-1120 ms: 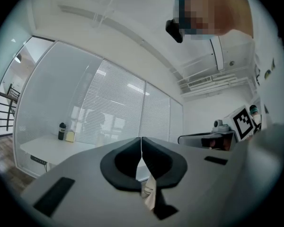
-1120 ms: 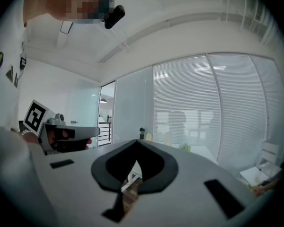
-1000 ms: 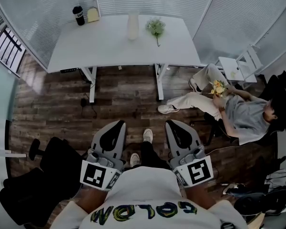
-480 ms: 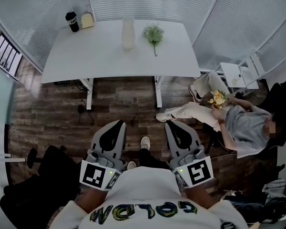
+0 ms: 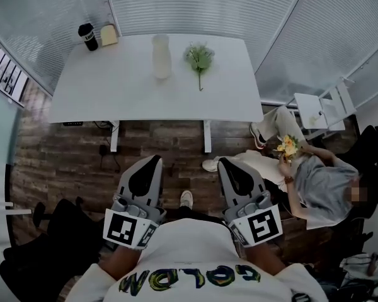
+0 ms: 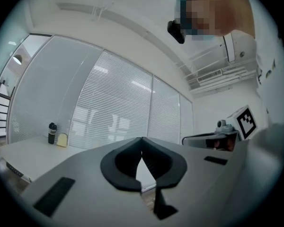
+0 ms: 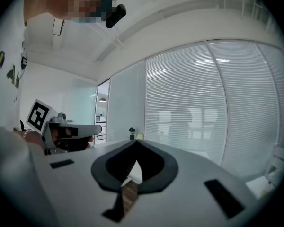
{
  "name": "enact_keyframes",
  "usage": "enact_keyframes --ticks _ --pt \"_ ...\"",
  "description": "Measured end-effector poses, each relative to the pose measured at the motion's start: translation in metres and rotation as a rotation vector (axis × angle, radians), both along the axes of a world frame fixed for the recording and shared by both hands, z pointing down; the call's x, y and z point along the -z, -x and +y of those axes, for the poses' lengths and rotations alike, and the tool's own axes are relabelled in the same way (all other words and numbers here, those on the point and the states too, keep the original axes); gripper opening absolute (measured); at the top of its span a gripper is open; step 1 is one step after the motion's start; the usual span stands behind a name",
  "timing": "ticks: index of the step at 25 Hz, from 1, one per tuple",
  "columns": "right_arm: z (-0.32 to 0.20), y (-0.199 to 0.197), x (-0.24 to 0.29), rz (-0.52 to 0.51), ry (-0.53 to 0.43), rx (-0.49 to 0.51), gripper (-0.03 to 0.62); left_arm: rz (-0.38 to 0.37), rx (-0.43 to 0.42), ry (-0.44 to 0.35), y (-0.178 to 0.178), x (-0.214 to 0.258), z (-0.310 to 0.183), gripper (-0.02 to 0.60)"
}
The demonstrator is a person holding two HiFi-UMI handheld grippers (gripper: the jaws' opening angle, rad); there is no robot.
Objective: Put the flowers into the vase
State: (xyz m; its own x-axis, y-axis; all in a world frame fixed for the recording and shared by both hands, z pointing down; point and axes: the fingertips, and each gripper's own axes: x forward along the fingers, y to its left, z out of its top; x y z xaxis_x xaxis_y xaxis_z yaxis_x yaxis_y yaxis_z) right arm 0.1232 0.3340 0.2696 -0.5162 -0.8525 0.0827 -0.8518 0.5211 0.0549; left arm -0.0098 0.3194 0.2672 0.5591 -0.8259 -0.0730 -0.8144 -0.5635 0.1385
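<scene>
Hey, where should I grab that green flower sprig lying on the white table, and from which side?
Grip the flower sprig by its bare stem, which points toward the near edge of the table; the bushy head lies at the far end. Probably come from the near side, jaws across the stem.

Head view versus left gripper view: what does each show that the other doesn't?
Only the head view shows the vase, the flowers lying beside it, and a seated person. Only the left gripper view shows the ceiling and, close up, the jaws of the left gripper shut on nothing. Both show the white table, the black bottle and the right gripper.
</scene>
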Motion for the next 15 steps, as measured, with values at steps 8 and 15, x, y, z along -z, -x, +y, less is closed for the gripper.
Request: enact_keyframes --ticks 8,15 --pt "-0.048 -0.035 -0.007 -0.005 0.012 0.011 0.009 -0.005 0.013 0.011 -0.033 -0.005 -0.048 0.014" --pt "-0.075 -0.045 -0.018 -0.012 0.038 0.024 0.011 -0.008 0.036 0.027 -0.041 -0.012 -0.072 0.015"
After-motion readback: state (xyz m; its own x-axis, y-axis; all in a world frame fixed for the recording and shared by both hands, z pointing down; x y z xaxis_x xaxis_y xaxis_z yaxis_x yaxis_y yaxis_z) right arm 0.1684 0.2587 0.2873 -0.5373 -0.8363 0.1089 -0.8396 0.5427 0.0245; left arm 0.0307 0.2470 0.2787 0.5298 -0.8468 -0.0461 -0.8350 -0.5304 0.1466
